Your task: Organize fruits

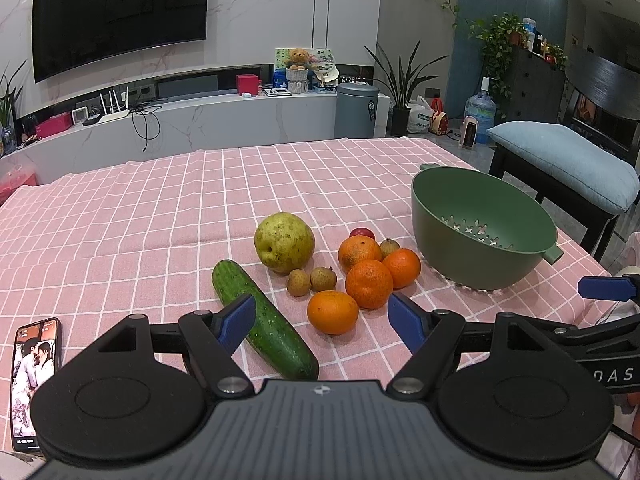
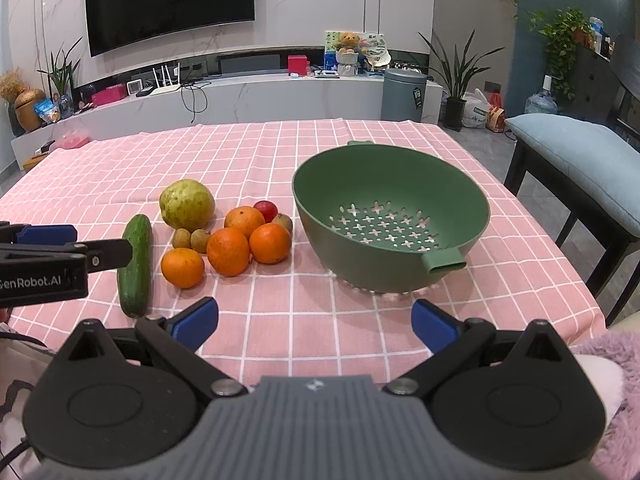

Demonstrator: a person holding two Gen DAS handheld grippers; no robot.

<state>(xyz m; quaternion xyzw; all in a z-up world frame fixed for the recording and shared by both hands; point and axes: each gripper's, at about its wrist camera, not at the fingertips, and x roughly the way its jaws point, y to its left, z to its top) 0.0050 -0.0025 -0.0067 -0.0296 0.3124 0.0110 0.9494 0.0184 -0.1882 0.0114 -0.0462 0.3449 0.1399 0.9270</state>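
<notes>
Bright ceiling light; sharp focus; fisheye-bent edges

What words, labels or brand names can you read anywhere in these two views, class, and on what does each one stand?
"DAS": white letters on the right tool's black body, cut off at the picture's edge.
"enRobot.AI": white letters on the left tool's black body, first letter partly cut off.
Phone screen text: too small to read.
Label on the grey bin: blurred, unreadable.

Tablecloth point(image 2: 280, 152): pink, white grid.
Phone point(image 1: 35, 380): lit screen, lying flat at the table's near-left edge.
Television point(image 2: 168, 2): wall-mounted, dark.
Cushioned stool point(image 2: 580, 160): beside table.
</notes>
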